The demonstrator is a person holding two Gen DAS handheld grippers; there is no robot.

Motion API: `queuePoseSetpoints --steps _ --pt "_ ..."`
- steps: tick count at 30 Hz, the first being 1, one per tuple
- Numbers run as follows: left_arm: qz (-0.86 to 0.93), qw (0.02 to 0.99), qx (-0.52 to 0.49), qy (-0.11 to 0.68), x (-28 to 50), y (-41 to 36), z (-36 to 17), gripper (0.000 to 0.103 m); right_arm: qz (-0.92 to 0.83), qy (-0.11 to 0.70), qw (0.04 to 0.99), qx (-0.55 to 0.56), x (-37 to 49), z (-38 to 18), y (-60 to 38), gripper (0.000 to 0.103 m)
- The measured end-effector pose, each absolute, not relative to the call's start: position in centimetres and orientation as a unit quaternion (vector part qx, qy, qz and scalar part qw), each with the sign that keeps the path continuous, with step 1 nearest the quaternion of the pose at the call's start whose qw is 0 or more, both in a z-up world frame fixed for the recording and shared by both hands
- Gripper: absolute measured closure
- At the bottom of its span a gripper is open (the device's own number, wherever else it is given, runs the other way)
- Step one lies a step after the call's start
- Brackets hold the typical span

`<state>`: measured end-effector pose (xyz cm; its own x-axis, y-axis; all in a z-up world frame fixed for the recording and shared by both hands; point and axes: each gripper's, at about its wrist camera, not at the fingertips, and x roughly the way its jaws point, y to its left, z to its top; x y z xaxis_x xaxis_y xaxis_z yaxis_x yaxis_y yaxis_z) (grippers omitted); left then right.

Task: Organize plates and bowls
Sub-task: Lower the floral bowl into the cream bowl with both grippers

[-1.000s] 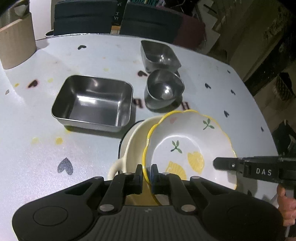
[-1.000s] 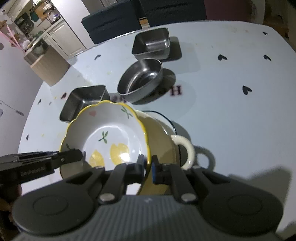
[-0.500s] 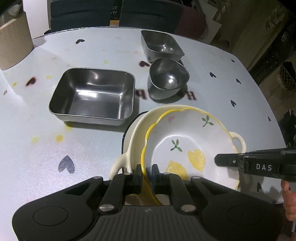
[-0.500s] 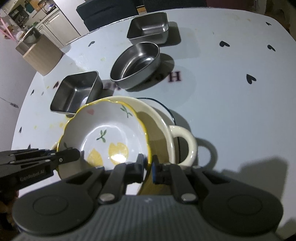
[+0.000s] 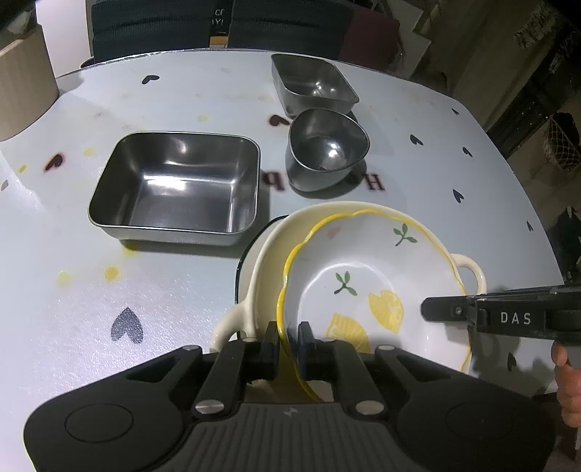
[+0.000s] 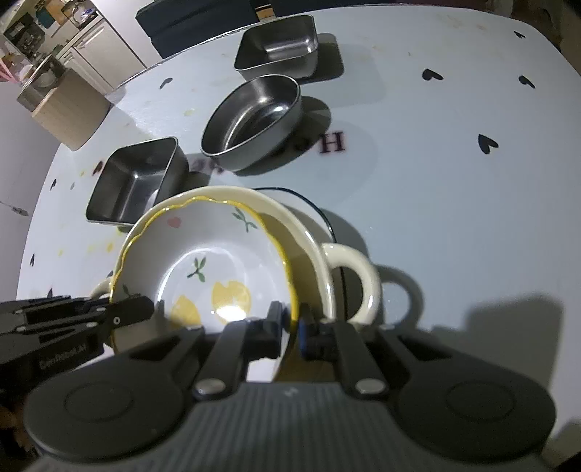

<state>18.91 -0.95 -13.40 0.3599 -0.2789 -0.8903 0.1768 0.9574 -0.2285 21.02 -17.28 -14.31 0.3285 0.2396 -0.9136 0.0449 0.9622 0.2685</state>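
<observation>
A white lemon-print bowl (image 5: 363,276) with a wavy yellow rim sits down inside a cream two-handled dish (image 5: 270,247). My left gripper (image 5: 288,337) is shut on the bowl's near rim. My right gripper (image 6: 290,323) is shut on the bowl's (image 6: 218,261) opposite rim; its arm also shows in the left wrist view (image 5: 501,317). The cream dish (image 6: 316,254) rests on a dark-rimmed plate (image 6: 319,214). A large steel rectangular tray (image 5: 178,185), a rounded steel bowl (image 5: 325,149) and a small square steel dish (image 5: 312,85) stand behind.
The table (image 5: 109,283) has a white cloth with black hearts. Dark chairs (image 5: 218,25) stand at its far edge. A tan cylinder (image 5: 21,83) stands at the far left. The table's right edge (image 5: 537,225) is close to the dishes.
Both grippers have lowered the lemon bowl into the cream dish, and both views have drawn closer to the table.
</observation>
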Motion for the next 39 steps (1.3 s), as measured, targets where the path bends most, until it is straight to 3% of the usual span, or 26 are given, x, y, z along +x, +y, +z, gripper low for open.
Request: queuePoseSetpoints --steps 21,39 --pt "-0.141 0.819 -0.065 0.553 18.8 0.1 -12.6 0.095 0.064 0.577 0.804 0.127 20.8 -13.2 -17.8 0.089" --pt "-0.14 0.812 -0.071 0.562 18.8 0.5 -12.3 0.094 0.073 0.573 0.809 0.108 20.6 -13.2 -17.3 0.091"
